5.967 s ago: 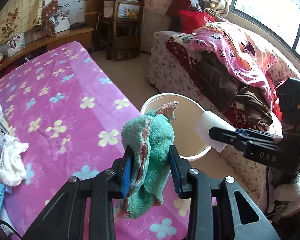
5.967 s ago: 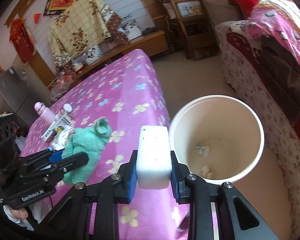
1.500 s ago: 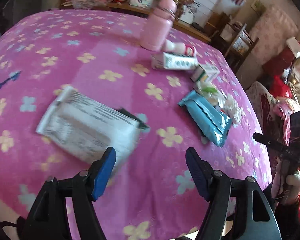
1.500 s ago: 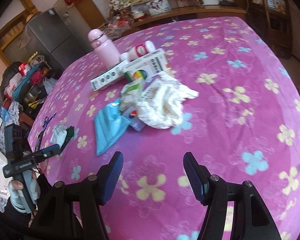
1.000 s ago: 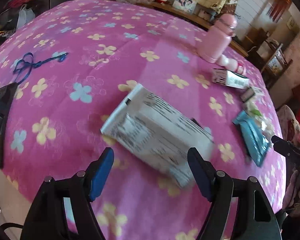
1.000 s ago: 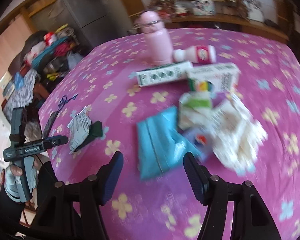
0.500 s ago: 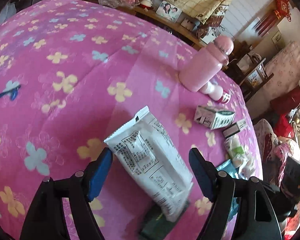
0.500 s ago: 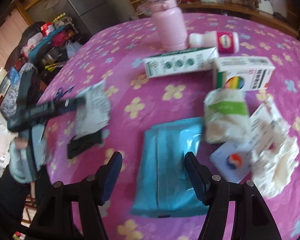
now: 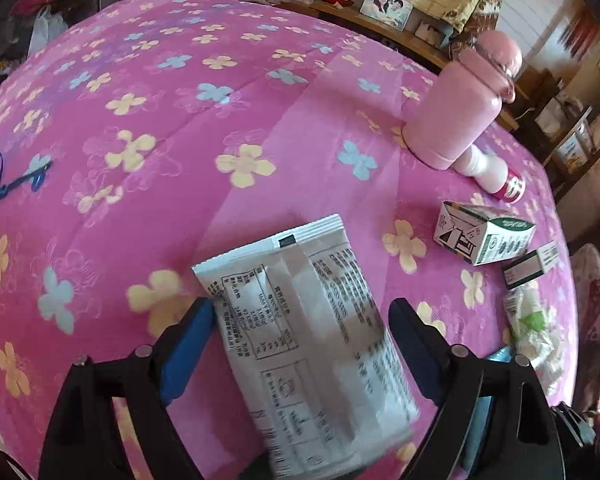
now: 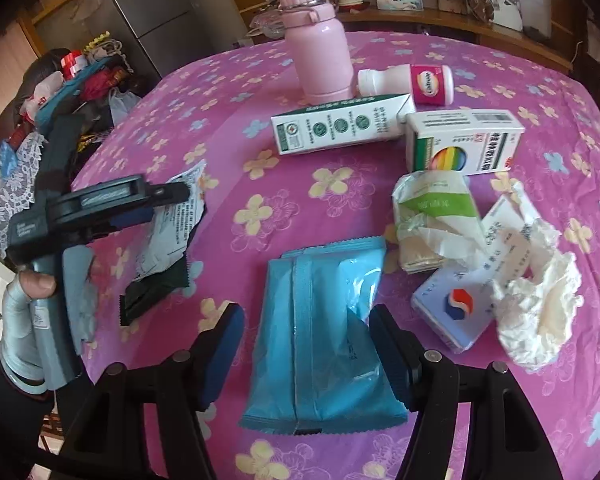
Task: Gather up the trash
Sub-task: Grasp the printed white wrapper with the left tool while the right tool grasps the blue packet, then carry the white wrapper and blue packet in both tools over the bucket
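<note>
A: Left tool (image 9: 300, 334), nearest. State?
B: Released; jaws have just been widening. The white printed wrapper (image 9: 300, 328) lies flat between them, crinkled foil; left pad at its edge, not pressing, right pad clear of it. A dark wrapper (image 10: 152, 292) sits under its near end.
A: Right tool (image 10: 306, 344)?
B: Released too, both pads apart from the blue plastic pouch (image 10: 324, 344) lying between them, glossy, seam up the middle.
A: Room around it?
B: Bare pink flowered cloth on the desk (image 10: 236, 152) to the left; crowded right: a small white-blue box (image 10: 452, 312), crumpled tissue (image 10: 540, 312), a soft tissue pack (image 10: 432, 212).
A: Farther?
B: A long green-white carton (image 10: 340, 124) and a rainbow-marked box (image 10: 464, 148) side by side, a small white bottle (image 10: 408, 80) lying down, a pink flask (image 10: 320, 40) upright. Desk rim curves away behind; open cloth far left.
</note>
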`<state>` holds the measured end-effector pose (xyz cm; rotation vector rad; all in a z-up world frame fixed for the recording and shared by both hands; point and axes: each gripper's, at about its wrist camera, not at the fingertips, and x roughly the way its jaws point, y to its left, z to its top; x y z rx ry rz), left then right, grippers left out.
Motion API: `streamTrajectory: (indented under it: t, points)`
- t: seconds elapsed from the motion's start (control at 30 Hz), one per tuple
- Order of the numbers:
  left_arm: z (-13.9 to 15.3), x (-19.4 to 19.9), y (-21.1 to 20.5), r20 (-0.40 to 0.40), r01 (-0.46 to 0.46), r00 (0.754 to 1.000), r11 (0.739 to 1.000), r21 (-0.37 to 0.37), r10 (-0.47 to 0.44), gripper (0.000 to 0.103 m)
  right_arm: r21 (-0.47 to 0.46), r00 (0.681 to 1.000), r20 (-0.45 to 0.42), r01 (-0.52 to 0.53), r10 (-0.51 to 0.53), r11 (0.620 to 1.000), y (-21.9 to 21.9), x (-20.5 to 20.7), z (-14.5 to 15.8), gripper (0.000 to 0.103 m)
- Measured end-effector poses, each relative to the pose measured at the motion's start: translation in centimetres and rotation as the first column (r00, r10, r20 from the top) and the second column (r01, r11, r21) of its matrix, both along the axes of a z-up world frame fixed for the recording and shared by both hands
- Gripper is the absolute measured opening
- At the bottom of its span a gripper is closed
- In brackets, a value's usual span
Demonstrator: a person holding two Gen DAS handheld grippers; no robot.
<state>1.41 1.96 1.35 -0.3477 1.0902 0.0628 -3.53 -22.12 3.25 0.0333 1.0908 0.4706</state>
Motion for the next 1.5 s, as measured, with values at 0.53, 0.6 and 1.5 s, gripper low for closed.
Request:
streamTrajectory:
  t: [0.53, 0.6, 1.5]
  points:
    - [1.5, -2.0, -3.6, 0.03, 0.185, 0.981, 0.974, 0.13, -0.19, 0.063, -0.11, 0.997, 0.053, -0.051, 0.057, 0.993, 2.6, -1.4, -1.9, 0.057]
    - [2.9, -3.1, -4.3, 0.065, 0.199, 0.976, 0.971, 0.132, -0.209, 0.063, -0.057, 0.997, 0.051, -0.05, 0.053, 0.997, 1.5, -2.0, -1.1, 0.055]
    - [8.3, -9.9, -32.3, 0.191, 0.588, 0.773, 0.796, 0.142, -0.605, 0.063, 0.013, 0.91, 0.171, 0.38, -0.377, 0.925, -26.6, -11.6, 6.1, 0.056]
